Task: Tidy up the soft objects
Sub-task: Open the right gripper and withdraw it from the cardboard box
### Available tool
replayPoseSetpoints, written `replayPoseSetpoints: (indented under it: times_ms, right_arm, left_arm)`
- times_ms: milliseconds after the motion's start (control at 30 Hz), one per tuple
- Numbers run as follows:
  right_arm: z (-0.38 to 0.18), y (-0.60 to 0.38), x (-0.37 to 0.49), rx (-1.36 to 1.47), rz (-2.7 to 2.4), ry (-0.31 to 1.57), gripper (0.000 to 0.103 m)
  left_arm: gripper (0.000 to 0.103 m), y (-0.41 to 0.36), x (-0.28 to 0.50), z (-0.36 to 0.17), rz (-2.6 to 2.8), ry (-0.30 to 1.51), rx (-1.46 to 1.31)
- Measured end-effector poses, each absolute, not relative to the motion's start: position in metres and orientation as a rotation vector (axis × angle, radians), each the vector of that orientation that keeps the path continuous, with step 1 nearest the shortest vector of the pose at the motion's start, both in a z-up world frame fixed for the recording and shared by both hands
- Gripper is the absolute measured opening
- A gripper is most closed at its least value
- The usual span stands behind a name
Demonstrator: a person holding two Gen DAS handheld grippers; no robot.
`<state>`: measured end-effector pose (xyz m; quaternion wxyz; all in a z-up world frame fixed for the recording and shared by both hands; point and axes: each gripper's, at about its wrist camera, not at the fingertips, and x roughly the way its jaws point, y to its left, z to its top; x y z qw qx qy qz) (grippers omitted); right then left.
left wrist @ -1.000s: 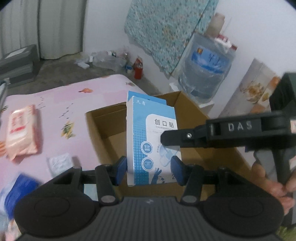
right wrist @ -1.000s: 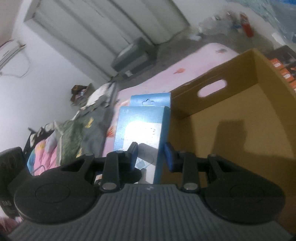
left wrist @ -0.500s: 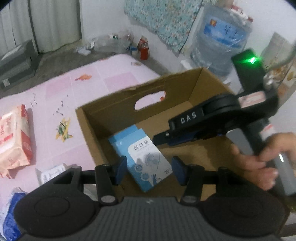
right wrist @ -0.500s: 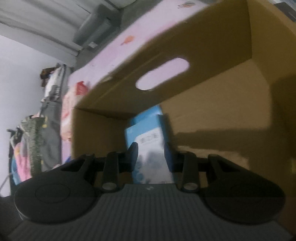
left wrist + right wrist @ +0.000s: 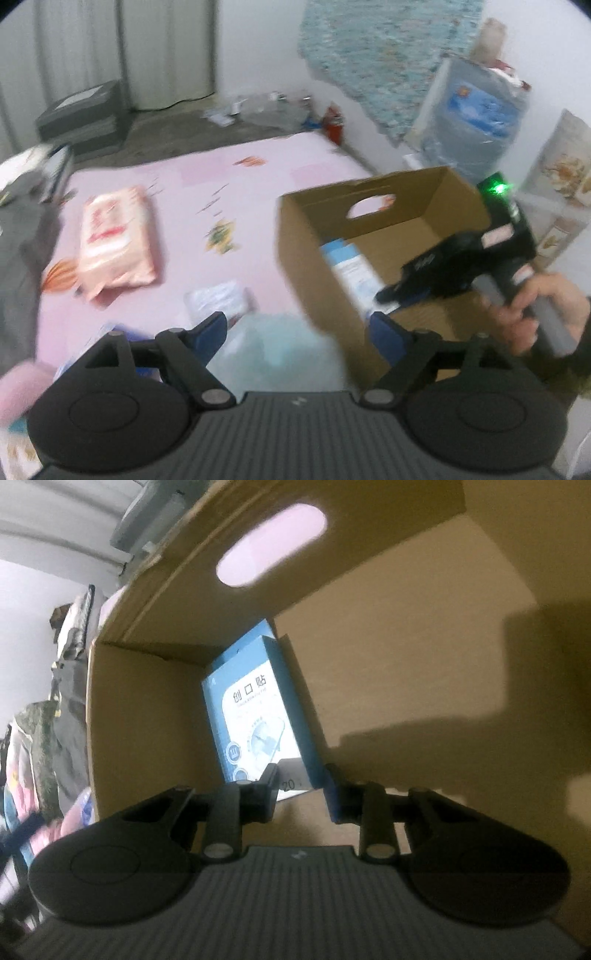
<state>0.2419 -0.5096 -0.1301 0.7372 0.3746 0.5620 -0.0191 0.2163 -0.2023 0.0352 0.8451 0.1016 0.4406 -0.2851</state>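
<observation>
A blue and white bandage box (image 5: 255, 716) lies on the floor of the cardboard box (image 5: 147, 716), near its left wall; it also shows in the left wrist view (image 5: 351, 269). My right gripper (image 5: 299, 782) is open inside the cardboard box (image 5: 306, 258), its fingers just short of the bandage box's near end, not gripping it. My left gripper (image 5: 297, 328) is open and empty, outside the box's left wall, above a pale blue-green soft packet (image 5: 273, 350). A pink tissue pack (image 5: 114, 240) lies on the pink mat.
A small white packet (image 5: 218, 299) lies on the pink mat (image 5: 177, 192) in front of my left gripper. Blue packets (image 5: 96, 343) sit at the lower left. A water bottle (image 5: 476, 122) and clutter stand behind the box. Grey clothes (image 5: 18, 236) lie far left.
My left gripper has swung left, away from the box interior, and opened wider. My right gripper has let go of the bandage box, which now lies on the box floor.
</observation>
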Motion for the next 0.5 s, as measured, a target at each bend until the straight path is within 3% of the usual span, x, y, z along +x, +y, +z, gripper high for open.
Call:
replayPoseSetpoints:
  times_ms: [500]
  right_arm:
    - [-0.125,-0.471,0.263,0.701,-0.017,1.156,0.022]
  left_arm:
    - [0.087,-0.093,0.191,0.012,-0.42,0.933,0.048]
